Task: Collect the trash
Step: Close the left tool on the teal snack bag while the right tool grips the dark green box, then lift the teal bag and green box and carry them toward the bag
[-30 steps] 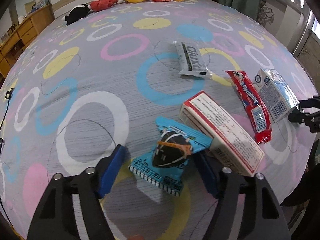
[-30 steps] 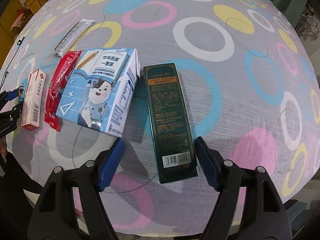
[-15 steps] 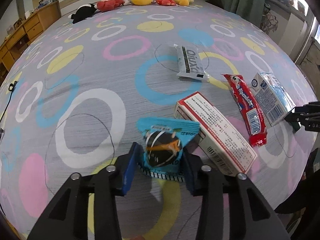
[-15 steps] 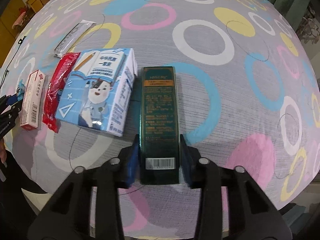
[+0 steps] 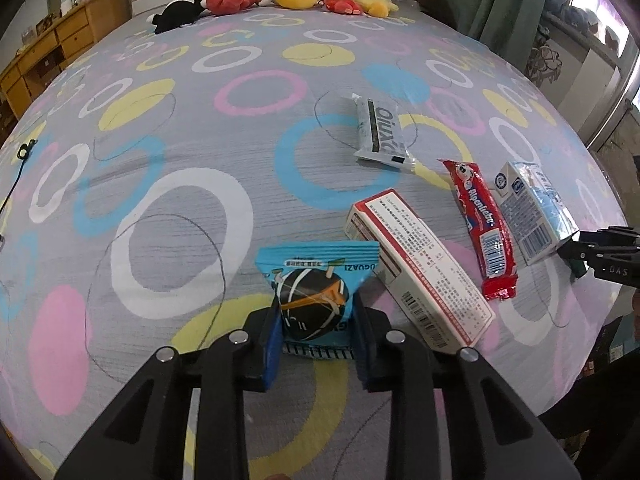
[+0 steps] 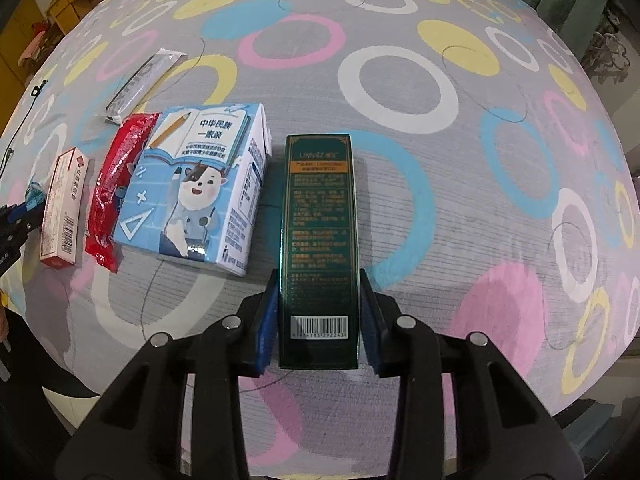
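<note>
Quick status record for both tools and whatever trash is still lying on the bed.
left tool: closing on blue seed snack packet, pads at its sides
right tool: shut on dark green carton
loose on grey ringed bedspread: red-edged white box, red candy wrapper, blue milk carton, white sachet

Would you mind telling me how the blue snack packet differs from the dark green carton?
The blue snack packet is a soft, crinkled foil pouch; the dark green carton is a rigid, long rectangular box. The packet shows a dark seed picture; the carton shows fine print and a barcode. The packet sits between the left gripper jaws, which are closing; the carton is clamped in the right gripper. Both rest on the ring-patterned bedspread.
</note>
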`<move>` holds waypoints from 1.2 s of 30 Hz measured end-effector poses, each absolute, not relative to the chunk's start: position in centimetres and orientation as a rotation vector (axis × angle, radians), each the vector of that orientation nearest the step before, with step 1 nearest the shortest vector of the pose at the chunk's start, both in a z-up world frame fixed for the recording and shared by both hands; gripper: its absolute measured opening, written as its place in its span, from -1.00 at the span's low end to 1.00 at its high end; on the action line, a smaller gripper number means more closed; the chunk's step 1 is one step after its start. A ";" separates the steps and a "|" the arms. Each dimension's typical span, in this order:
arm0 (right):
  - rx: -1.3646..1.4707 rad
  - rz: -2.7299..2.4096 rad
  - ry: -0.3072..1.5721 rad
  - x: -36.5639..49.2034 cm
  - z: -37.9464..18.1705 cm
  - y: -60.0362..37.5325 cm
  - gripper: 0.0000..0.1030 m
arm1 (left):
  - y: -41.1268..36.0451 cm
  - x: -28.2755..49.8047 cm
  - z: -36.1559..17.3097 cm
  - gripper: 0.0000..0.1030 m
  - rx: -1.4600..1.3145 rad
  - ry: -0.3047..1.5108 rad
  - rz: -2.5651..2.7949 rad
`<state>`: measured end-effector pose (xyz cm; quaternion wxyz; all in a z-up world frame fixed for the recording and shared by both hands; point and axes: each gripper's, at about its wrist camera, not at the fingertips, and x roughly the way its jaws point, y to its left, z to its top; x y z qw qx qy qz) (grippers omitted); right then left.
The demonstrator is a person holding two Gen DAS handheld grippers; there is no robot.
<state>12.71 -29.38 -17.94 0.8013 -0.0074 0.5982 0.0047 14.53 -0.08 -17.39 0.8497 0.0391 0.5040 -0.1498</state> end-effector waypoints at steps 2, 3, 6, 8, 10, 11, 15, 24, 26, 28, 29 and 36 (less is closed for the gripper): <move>-0.015 0.003 1.277 12.6 -17.7 -29.4 -0.33 | -0.1 14.4 -17.2 -0.45 0.081 1.059 -0.314; -0.016 0.001 1.275 12.5 -17.6 -29.4 -0.33 | 0.0 14.3 -17.1 -0.45 0.081 1.056 -0.312; -0.013 -0.005 1.267 12.2 -17.2 -29.3 -0.33 | 0.1 14.0 -16.6 -0.45 0.075 1.050 -0.305; -0.010 -0.007 1.256 11.9 -16.5 -29.4 -0.33 | 0.1 13.7 -16.1 -0.45 0.077 1.044 -0.301; -0.007 -0.009 1.241 11.5 -15.8 -29.3 -0.33 | 0.1 13.5 -15.5 -0.45 0.077 1.038 -0.296; -0.002 -0.009 1.234 11.2 -15.4 -29.2 -0.33 | 0.1 13.3 -15.1 -0.45 0.078 1.033 -0.293; -0.001 -0.007 1.206 10.2 -13.8 -29.0 -0.33 | 0.2 12.5 -13.8 -0.45 0.076 1.016 -0.289; 0.014 -0.002 1.159 7.9 -10.7 -29.0 -0.33 | 0.3 10.1 -11.0 -0.45 0.083 0.993 -0.264; 0.018 0.002 1.145 7.3 -9.9 -28.8 -0.33 | 0.2 9.6 -10.4 -0.45 0.086 0.983 -0.261; 0.018 0.005 1.132 6.8 -9.2 -28.6 -0.33 | 0.2 8.9 -9.7 -0.45 0.086 0.976 -0.262; 0.018 0.006 1.127 6.5 -8.9 -28.5 -0.33 | 0.2 8.7 -9.4 -0.45 0.085 0.969 -0.262; 0.016 0.029 1.079 4.1 -6.2 -27.6 -0.33 | 0.0 6.3 -7.1 -0.45 0.098 0.935 -0.263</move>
